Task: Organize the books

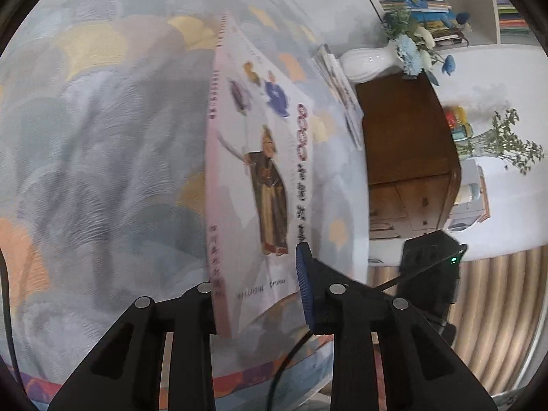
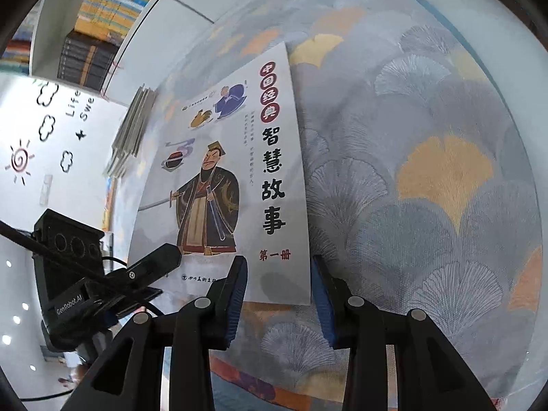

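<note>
The left wrist view showed the left tongs [image 1: 260, 291] closed to a narrow gap on the bottom edge of the book [image 1: 253, 178], near the spine side; the near fingertip [image 1: 304, 284] lay against the cover, and the far one was hidden behind the book, so the book appeared gripped. The book stood raised on edge above the patterned cloth [image 1: 102, 137] of the table in this view, though blur made the lift hard to confirm. In the right wrist view the right tongs [image 2: 279, 291] stood nearly closed, straddling the book's bottom right corner [image 2: 291, 294]; the left pad [image 2: 236, 294] overlapped the cover, the right pad [image 2: 322, 301] sat just beside the edge, and whether either pad pressed on the book could not be told. A small stack of thin books [image 2: 133, 130] lay beyond, near the table's far edge, and a bookshelf [image 2: 99, 24] stood behind it. The book appeared thin, light and soft-covered, so it would likely bend or sag if held by one corner alone. The glossy cover could slip between the pads. Judged best practice was to hold it along the bottom edge near the spine, where it is stiffest, and to support the free corner with the second tongs.
</note>
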Demonstrator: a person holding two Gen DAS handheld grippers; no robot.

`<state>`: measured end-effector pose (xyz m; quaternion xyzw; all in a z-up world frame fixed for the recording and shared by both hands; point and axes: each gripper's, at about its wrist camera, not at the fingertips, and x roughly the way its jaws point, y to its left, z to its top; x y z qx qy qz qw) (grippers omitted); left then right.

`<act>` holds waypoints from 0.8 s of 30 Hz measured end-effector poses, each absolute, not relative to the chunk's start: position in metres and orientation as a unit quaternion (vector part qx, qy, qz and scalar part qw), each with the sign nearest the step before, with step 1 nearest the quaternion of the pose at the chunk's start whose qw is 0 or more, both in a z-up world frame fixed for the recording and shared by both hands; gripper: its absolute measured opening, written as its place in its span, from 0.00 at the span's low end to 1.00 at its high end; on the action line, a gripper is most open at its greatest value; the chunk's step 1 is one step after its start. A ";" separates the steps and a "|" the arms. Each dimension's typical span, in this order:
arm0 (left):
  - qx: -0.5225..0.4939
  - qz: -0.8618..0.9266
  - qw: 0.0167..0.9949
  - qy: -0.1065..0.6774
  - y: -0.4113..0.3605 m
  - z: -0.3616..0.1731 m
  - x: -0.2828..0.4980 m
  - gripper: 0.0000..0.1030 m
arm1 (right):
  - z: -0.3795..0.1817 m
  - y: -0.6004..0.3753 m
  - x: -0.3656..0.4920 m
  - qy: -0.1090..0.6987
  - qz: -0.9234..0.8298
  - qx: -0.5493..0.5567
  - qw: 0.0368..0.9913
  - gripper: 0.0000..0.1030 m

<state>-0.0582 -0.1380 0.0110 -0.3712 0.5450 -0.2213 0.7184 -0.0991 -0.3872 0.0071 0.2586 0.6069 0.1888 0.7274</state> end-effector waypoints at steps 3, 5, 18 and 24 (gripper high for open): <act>-0.397 -0.235 0.710 0.532 -0.140 0.017 -0.055 0.23 | 0.001 -0.390 -0.091 0.610 0.191 0.280 0.716 0.35; -0.422 -0.239 0.698 0.527 -0.140 0.017 -0.056 0.23 | 0.000 -0.400 -0.091 0.613 0.192 0.291 0.709 0.37; -0.599 -0.245 0.585 0.488 -0.114 -0.003 -0.056 0.23 | -0.021 -0.429 -0.086 0.593 0.198 0.452 0.636 0.57; -0.614 -0.245 0.565 0.494 -0.116 -0.010 -0.054 0.23 | -0.022 -0.404 -0.063 0.584 0.226 0.482 0.613 0.57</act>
